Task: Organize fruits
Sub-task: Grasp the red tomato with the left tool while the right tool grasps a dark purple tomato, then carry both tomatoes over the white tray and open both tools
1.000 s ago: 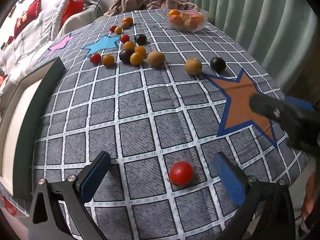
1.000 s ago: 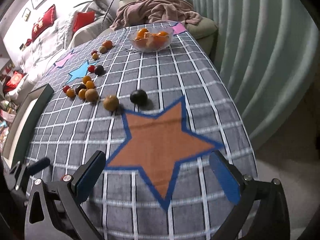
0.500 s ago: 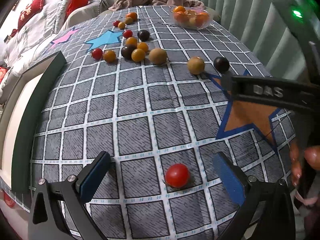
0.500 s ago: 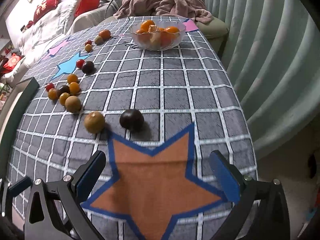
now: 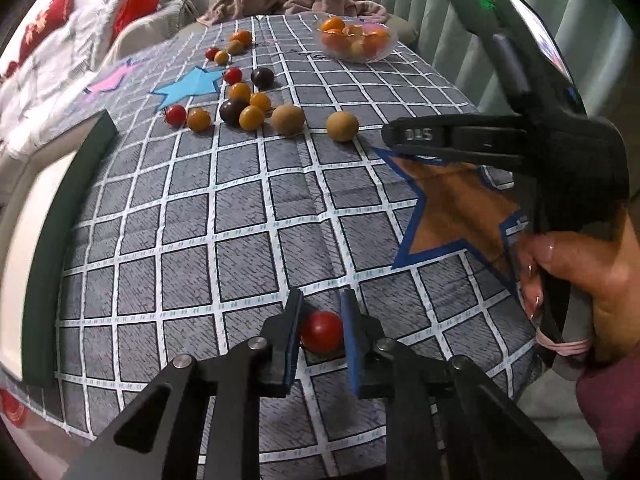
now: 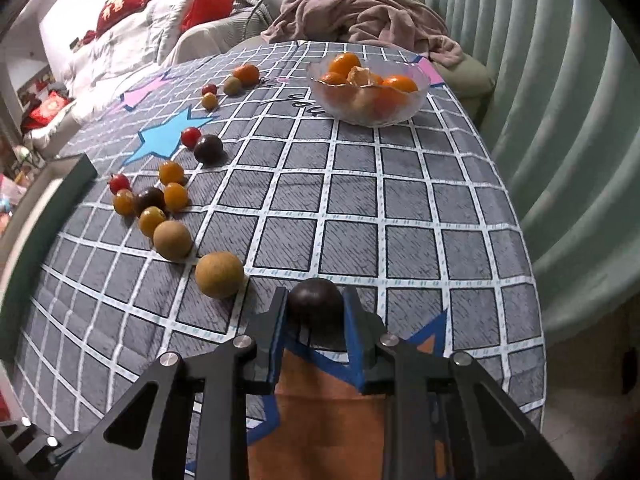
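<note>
My left gripper (image 5: 321,322) is shut on a red cherry tomato (image 5: 322,331) on the checked tablecloth near its front edge. My right gripper (image 6: 316,312) is shut on a dark purple fruit (image 6: 316,303) at the tip of the orange star (image 6: 340,420); it also shows in the left wrist view (image 5: 452,138). A tan round fruit (image 6: 219,274) lies just left of the right gripper. Several small orange, red and dark fruits (image 6: 160,200) lie in a loose group further left. A glass bowl (image 6: 370,90) of oranges stands at the back.
A dark green tray rim (image 5: 68,216) runs along the table's left edge. A blue star patch (image 6: 168,138) lies mid-left. An armchair with a pink blanket (image 6: 360,20) stands behind the table, and a curtain (image 6: 560,120) hangs on the right.
Both grippers went from wide open to shut. The left closed on the red tomato. The right moved forward over the orange star and closed on the dark fruit.
</note>
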`<state>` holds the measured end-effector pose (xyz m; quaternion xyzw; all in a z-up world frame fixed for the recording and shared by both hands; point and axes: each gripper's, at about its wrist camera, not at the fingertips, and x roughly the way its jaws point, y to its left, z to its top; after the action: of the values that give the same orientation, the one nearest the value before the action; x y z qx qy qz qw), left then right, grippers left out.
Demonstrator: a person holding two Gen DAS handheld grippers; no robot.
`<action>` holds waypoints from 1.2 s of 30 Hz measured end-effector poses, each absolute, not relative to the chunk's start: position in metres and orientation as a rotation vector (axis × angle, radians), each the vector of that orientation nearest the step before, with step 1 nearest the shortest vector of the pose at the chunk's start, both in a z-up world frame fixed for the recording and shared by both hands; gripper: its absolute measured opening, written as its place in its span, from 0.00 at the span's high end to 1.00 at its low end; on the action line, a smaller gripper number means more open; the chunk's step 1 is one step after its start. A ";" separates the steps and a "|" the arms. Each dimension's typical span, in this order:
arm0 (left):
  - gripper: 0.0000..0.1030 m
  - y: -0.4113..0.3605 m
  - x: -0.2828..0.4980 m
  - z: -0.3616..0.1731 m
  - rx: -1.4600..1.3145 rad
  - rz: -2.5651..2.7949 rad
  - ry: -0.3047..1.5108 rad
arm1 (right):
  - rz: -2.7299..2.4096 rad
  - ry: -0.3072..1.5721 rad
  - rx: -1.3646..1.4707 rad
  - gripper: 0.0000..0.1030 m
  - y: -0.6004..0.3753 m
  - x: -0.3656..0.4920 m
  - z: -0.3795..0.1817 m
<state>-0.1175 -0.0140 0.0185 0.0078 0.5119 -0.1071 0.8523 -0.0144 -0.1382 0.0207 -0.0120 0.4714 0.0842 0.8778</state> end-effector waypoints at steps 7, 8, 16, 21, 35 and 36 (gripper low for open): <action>0.80 0.006 -0.117 0.019 -0.049 -0.281 1.098 | 0.223 0.992 0.090 0.72 -0.151 -0.044 0.026; 0.80 0.008 -0.118 0.019 -0.052 -0.284 1.099 | 0.228 0.992 0.096 0.72 -0.152 -0.048 0.027; 0.80 0.027 -0.118 0.030 -0.084 -0.282 1.077 | 0.273 0.983 0.129 0.72 -0.145 -0.072 0.041; 0.80 0.043 -0.117 0.041 -0.085 -0.270 1.042 | 0.291 0.971 0.113 0.72 -0.133 -0.076 0.053; 0.80 0.111 -0.116 0.068 -0.121 -0.190 0.952 | 0.367 0.946 0.059 0.72 -0.073 -0.073 0.086; 0.80 0.116 -0.115 0.069 -0.122 -0.182 0.949 | 0.375 0.945 0.053 0.72 -0.067 -0.072 0.088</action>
<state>-0.1154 0.1164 0.0691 -0.0584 0.4561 -0.0876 0.8837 -0.0719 -0.0667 0.0882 0.0254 0.4523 0.1796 0.8732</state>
